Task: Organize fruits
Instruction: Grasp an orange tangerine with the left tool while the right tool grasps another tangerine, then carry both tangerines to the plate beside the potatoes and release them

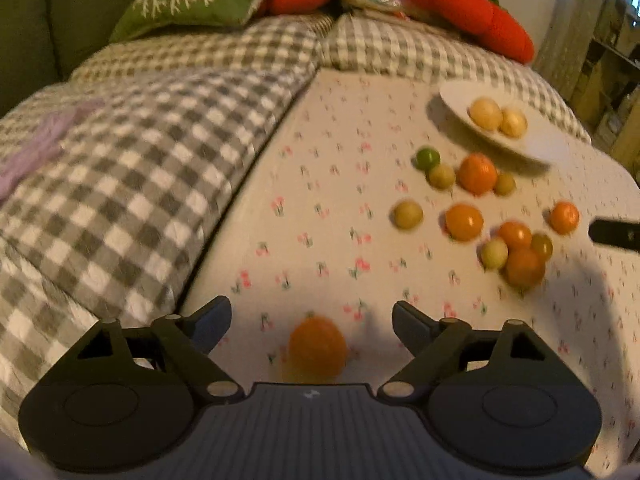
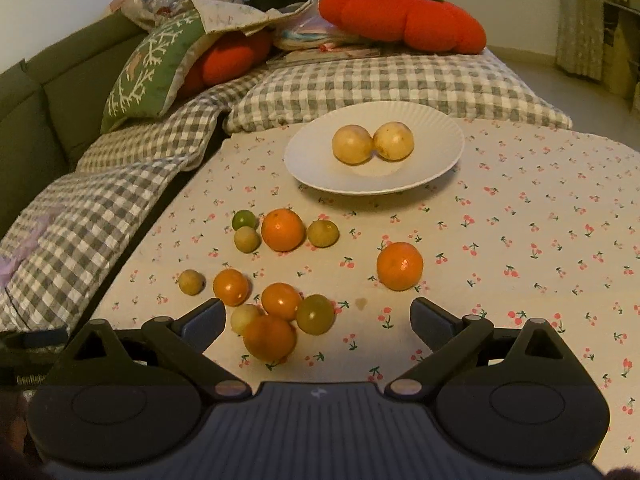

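In the left wrist view, the left gripper [image 1: 312,320] is wide open and holds nothing. One orange [image 1: 318,350] sits on the tablecloth [image 1: 320,184] between its two fingers, close to the gripper body, but it touches neither finger. The picture is a bit blurry. Far ahead and to the right is a white plate [image 1: 536,148] with two pale yellow fruits [image 1: 485,114] on it, side by side. In front of the plate, small green and yellow fruits and more oranges lie loose on the cloth. A dark tip [image 1: 614,234] pokes in at the right edge. A checked blanket [image 1: 140,160] lies to the left of the cloth.

In the right wrist view, the right gripper [image 2: 316,316] is also wide open and empty. A little bunch of fruit lies between its fingers, nearer the left one: a big orange [image 2: 270,338] in front, a smaller orange [image 2: 281,301] behind it, a pale fruit [image 2: 245,318] on the left and a green-yellow fruit [image 2: 315,314] on the right. They touch each other. One orange [image 2: 400,266] sits alone further right. The white plate [image 2: 320,160] is straight ahead with the two pale fruits [image 2: 352,145] touching in its middle. A red pumpkin pillow [image 2: 404,18] rests on the blanket behind.
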